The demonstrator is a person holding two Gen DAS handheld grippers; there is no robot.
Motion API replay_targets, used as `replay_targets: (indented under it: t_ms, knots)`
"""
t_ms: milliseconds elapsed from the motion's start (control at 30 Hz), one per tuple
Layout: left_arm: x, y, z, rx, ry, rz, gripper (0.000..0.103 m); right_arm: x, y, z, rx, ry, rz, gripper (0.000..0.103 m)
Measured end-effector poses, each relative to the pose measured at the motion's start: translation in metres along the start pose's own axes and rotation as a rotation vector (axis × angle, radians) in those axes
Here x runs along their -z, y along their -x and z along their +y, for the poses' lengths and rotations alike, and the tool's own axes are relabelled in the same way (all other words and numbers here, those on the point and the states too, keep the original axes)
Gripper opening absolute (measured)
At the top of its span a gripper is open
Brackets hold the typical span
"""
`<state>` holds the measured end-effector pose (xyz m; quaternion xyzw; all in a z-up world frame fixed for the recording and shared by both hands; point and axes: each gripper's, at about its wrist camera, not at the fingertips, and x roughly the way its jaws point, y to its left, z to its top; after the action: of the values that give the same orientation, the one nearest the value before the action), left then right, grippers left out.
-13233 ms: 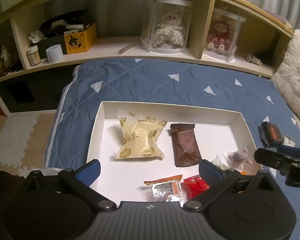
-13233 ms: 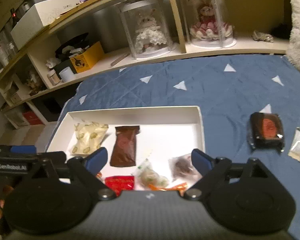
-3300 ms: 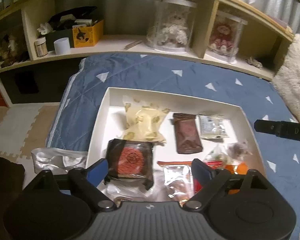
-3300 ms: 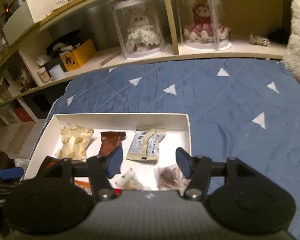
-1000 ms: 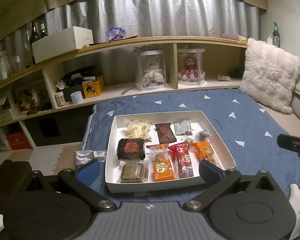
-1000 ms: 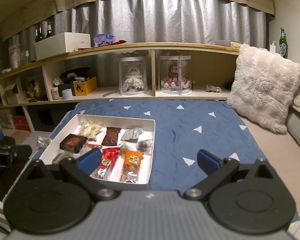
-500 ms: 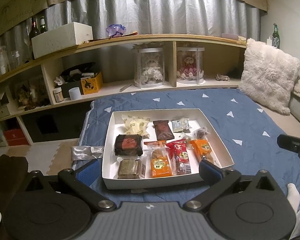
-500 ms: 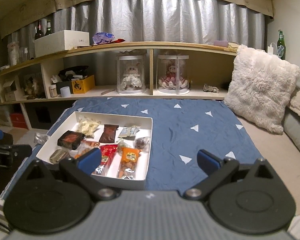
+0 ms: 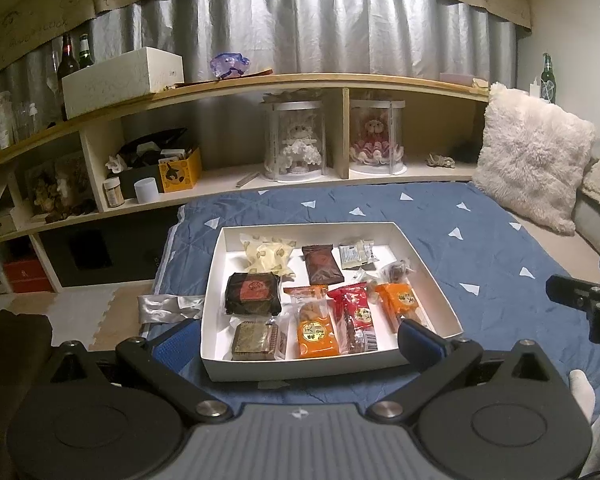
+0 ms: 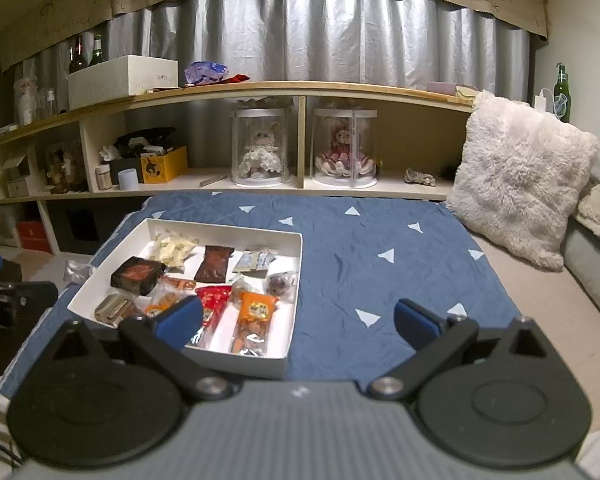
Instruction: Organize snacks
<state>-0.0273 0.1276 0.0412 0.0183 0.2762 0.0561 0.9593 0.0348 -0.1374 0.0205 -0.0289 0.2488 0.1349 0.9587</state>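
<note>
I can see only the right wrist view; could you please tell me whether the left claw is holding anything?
Observer: No. The left claw is open wide and grips nothing; it points at the near end of the white box.
Operator: Thank you. My right claw hides part of the box's front row. What lies there?
Observer: An orange packet with a round yellow label lies flat there, between a gold-brown square packet and a red packet.
</note>
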Motion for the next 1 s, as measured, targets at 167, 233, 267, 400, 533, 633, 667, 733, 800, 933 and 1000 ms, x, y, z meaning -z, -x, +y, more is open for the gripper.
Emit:
replay_targets:
  t_ms: [167,233,267,400,533,633,667,733,800,933,1000]
  knots:
    - [-0.0007,-0.0001,-0.0001,-0.001,0.006,0.002,0.103,-0.0001,-0.0003,0.0002,0.001,0.001,-0.001,0.102]
    - [-0.0008,0.0,-0.0002,-0.001,0.006,0.002,0.103,0.0001,-0.0002,0.0004,0.0,0.001,-0.001,0.102]
    - [-0.0007,0.0,-0.0003,-0.001,0.006,0.002,0.103,0.0001,0.0,0.0006,0.001,0.001,0.0,0.102]
    - [-0.0006,0.0002,-0.0007,-0.002,0.006,0.002,0.103,0.0001,0.0001,0.0014,0.002,0.0,0.0,0.102]
    - [-0.0007,0.0002,-0.0008,-0.001,0.007,0.002,0.103,0.0006,-0.0009,0.0004,0.001,0.002,0.002,0.102]
    - [-0.0008,0.0001,-0.0011,-0.001,0.006,0.001,0.103,0.0007,-0.001,-0.0015,-0.001,0.004,0.002,0.102]
    - [-0.0007,0.0001,-0.001,-0.001,0.006,0.002,0.103,0.0007,-0.0011,-0.0013,0.0,0.004,0.002,0.102]
    - [-0.0008,0.0002,-0.0014,-0.002,0.006,0.002,0.103,0.0007,-0.0011,-0.001,0.0,0.004,0.001,0.102]
    - [-0.0007,0.0003,-0.0014,-0.002,0.007,0.002,0.103,0.0007,-0.0011,-0.0007,0.001,0.004,0.002,0.102]
    - [-0.0007,0.0004,-0.0015,-0.002,0.007,0.001,0.103,0.0007,-0.001,-0.0011,0.0,0.004,0.001,0.102]
    - [-0.0007,0.0004,-0.0017,-0.003,0.006,0.002,0.103,0.0008,-0.0011,-0.001,0.0,0.005,0.001,0.102]
